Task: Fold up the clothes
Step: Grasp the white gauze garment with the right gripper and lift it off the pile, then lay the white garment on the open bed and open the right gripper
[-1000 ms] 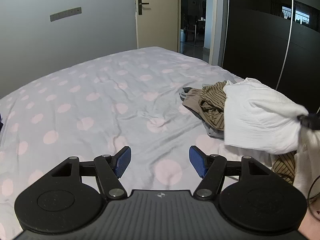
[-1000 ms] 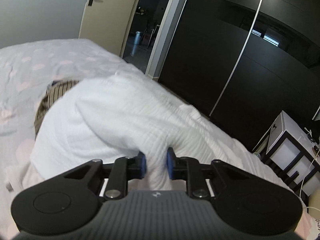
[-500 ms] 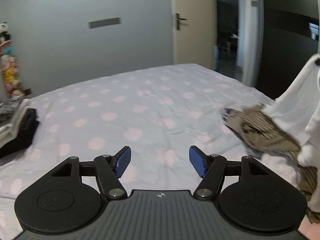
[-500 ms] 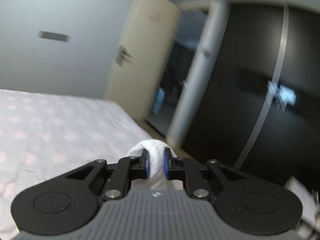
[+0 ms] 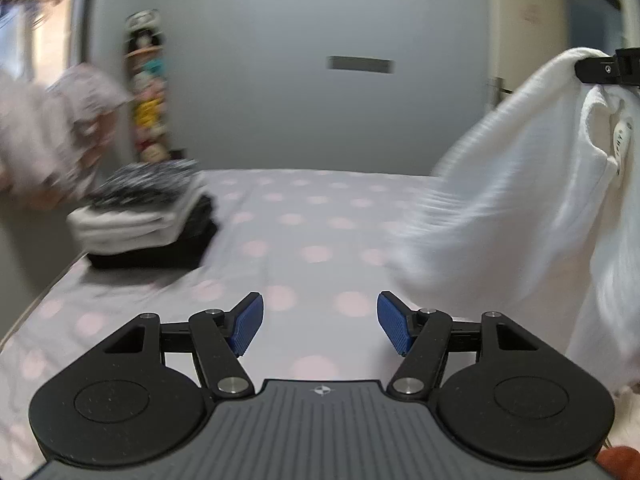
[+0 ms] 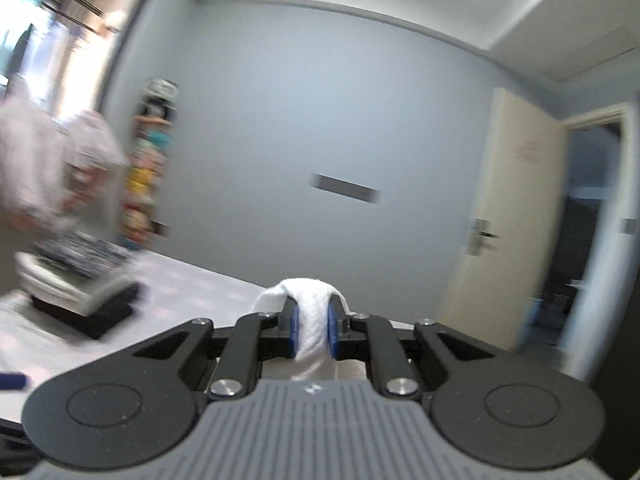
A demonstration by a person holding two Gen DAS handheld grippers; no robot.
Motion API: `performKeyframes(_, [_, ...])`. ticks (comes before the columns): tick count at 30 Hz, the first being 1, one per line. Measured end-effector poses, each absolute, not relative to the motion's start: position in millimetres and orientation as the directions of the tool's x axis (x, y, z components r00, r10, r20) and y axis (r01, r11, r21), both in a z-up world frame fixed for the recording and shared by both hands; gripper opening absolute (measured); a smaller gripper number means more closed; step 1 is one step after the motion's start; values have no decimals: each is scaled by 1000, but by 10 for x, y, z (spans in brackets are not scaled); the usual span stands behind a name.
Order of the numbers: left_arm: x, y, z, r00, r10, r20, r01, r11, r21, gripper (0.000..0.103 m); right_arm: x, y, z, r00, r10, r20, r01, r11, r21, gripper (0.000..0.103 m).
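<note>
A white ribbed garment (image 5: 532,208) hangs in the air at the right of the left wrist view, its lower part trailing toward the bed. My right gripper (image 6: 313,330) is shut on a bunched fold of this white garment (image 6: 312,320), and its black tip (image 5: 604,67) shows at the top right of the left wrist view. My left gripper (image 5: 320,328) is open over the spotted bedsheet (image 5: 304,248), with nothing between its blue pads; the garment hangs just to its right.
A stack of folded clothes (image 5: 148,216), black, white and patterned, sits on the bed's far left corner (image 6: 76,284). Toys stand against the grey wall behind it. A cream door (image 6: 504,224) is at the right.
Both grippers swung left toward the folded stack. The right one rose and carried the white garment off the pile; the striped clothes have left the view.
</note>
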State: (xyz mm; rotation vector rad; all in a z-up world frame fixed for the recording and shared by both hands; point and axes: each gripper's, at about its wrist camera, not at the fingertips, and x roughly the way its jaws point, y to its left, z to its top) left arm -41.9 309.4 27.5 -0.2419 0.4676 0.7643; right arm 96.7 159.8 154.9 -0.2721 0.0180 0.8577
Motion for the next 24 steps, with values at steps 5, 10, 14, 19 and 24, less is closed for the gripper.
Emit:
performKeyframes(5, [-691,3437,179,582,630,-514,-757,651,-61,75,580,2131,1177,551,816,-177,-833,522,-185,16])
performKeyframes(10, [-657,3596,-81,553,613,-564,-763,644,-48,75,808,2419,468,581,744,-330,-813,546,-202,16])
performKeyframes(14, [-574,3632,-326,547,578,-606,-746,665,-39,75,1122,2371,-210,652,606,-455,-744,626,-233,16])
performKeyframes(19, [-469,3677,-640,559,538,-631,-716,697,-41,75,1595,2182,-913,717,377,-586,-602,759,-248,16])
performKeyframes(24, [-384,3773,-887,580,493,-649,-689,722,-67,75,1787,2091,-1275,714,293,-636,-538,811,-230,25])
